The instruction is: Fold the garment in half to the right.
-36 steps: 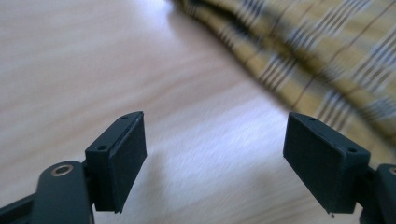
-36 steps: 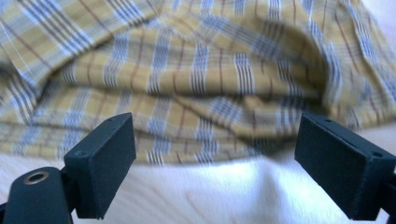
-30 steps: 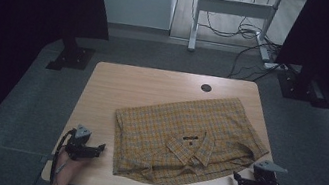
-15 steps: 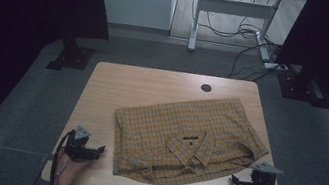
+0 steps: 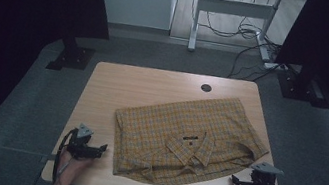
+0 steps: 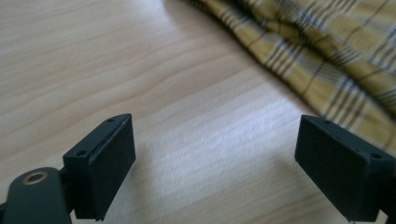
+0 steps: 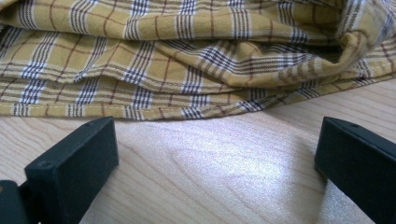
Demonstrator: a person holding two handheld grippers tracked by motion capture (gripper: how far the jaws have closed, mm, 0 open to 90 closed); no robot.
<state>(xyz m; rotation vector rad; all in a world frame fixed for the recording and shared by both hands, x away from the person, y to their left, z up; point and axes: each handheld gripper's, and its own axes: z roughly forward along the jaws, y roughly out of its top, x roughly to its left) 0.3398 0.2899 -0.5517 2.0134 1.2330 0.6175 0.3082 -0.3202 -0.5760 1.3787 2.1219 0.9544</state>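
Observation:
A yellow plaid shirt (image 5: 185, 136) lies crumpled and partly folded on the wooden table (image 5: 143, 84), collar toward the front edge. My left gripper (image 5: 103, 149) rests near the front left corner, pointing right at the shirt's left edge (image 6: 327, 60) and a short way from it. Its jaws (image 6: 215, 163) stand open over bare wood and have just been closing slightly, with nothing between them. My right gripper (image 5: 233, 181) sits at the front right corner, pointing left toward the shirt's hem (image 7: 187, 60). It is open (image 7: 215, 158), its jaws have just been opening, and only tabletop lies between them.
A round cable hole (image 5: 206, 88) sits near the table's far edge. Dark screens on stands flank the table at left (image 5: 73, 52) and right (image 5: 305, 88). Behind are a desk frame (image 5: 232, 7) and loose cables on the floor.

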